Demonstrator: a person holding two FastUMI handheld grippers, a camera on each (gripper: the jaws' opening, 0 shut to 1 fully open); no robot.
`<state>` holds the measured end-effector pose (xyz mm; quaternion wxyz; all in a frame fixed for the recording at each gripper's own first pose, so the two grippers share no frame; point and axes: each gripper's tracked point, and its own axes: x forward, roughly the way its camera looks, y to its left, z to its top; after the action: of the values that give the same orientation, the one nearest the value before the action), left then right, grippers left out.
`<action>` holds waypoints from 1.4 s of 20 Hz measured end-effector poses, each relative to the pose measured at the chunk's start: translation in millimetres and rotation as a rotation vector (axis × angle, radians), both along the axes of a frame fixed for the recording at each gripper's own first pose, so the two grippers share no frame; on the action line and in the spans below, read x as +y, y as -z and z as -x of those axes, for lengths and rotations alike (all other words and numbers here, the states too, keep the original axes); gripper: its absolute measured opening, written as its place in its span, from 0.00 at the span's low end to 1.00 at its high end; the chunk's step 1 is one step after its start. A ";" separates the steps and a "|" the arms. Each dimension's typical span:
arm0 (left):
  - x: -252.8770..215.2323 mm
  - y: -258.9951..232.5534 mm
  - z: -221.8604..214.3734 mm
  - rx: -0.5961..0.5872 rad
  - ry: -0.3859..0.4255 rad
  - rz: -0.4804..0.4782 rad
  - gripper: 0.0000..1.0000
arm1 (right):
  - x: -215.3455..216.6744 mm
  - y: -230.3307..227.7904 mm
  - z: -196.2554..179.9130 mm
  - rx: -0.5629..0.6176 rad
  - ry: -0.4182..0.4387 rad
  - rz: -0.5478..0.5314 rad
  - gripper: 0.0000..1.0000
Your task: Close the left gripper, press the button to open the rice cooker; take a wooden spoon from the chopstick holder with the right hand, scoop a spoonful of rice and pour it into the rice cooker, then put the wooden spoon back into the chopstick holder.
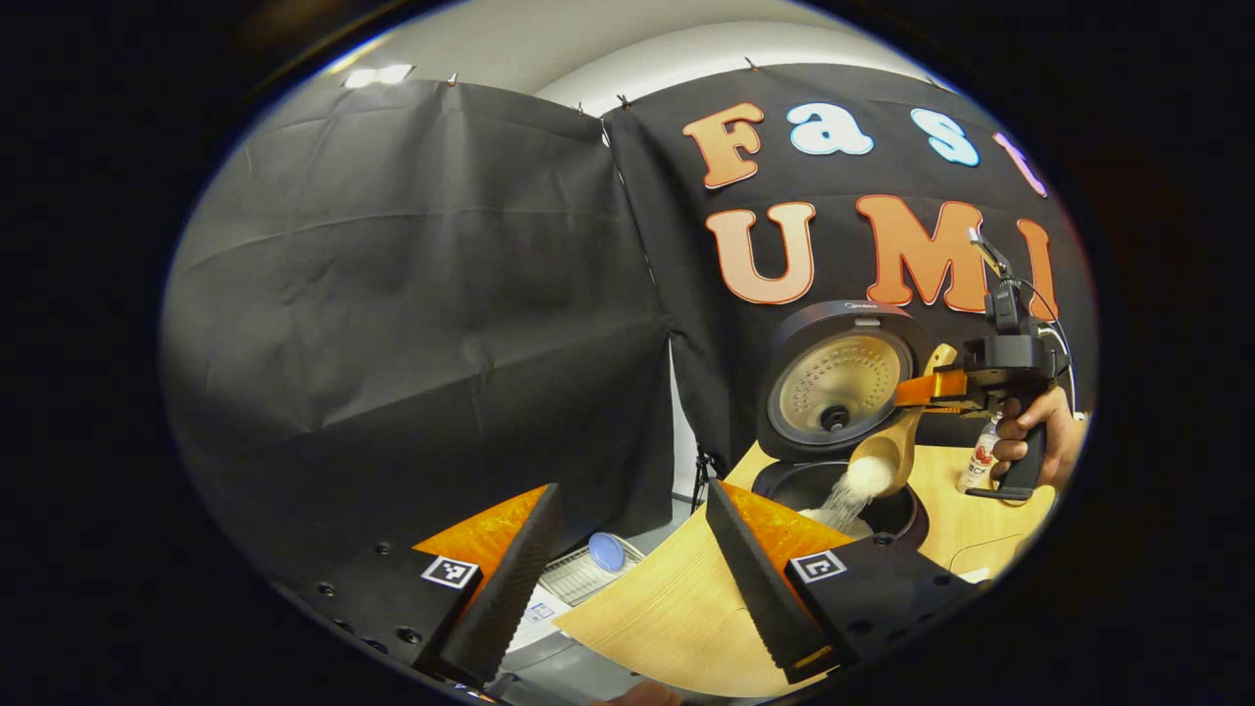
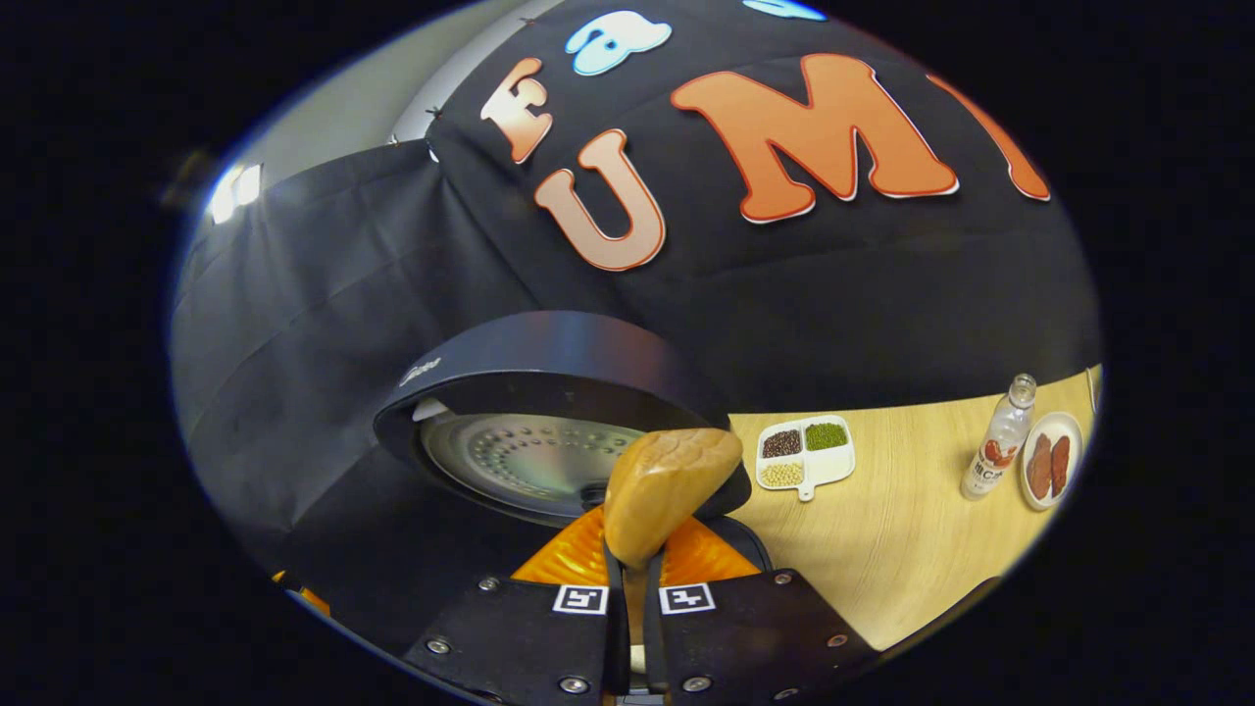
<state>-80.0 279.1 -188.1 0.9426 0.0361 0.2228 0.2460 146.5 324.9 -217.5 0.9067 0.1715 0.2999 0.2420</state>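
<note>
Wood table, cooker open. My right gripper clamps the spoon handle, rice spilling out; stiff, light, grip mid-handle. Left gripper wide open, empty.

Your wooden spoon looks like smooth, lightly polished wood with visible grain, and the table under it shows a pale, matt wood-grain surface. The rice cooker has a dark, satin plastic lid shell around a shiny, dimpled metal inner plate. The rice you see falling looks white and granular. Behind it, the booth wall is matt, creased cloth. The bottle looks clear and glossy, and the divided dish glossy white.
</note>
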 end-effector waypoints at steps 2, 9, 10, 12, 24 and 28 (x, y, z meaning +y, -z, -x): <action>-2.7 -0.2 -1.5 -0.003 0.006 -0.001 0.95 | 2.2 -4.2 3.2 -0.056 -0.038 0.050 0.05; -11.2 -1.9 -5.3 -0.011 0.017 -0.007 0.95 | 17.7 -21.8 24.3 -0.249 -0.195 0.196 0.05; -10.9 -2.1 -3.9 -0.012 0.016 -0.006 0.99 | 20.7 -24.9 26.3 -0.282 -0.218 0.221 0.05; -13.4 -1.1 -4.1 -0.015 0.015 0.007 0.95 | 23.7 -32.4 28.7 -0.355 -0.246 0.262 0.05; -31.1 -13.2 -8.4 -0.047 0.040 0.039 0.95 | -1.4 -56.9 49.7 -0.393 -0.230 0.210 0.05; -53.0 -14.5 -19.7 -0.054 0.081 0.068 1.00 | -67.9 -60.5 49.7 -0.246 -0.106 0.088 0.05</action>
<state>-60.3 226.1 -173.7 0.9582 0.0065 0.2039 0.2008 96.9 257.1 -157.1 0.9293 0.0846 0.2053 0.2952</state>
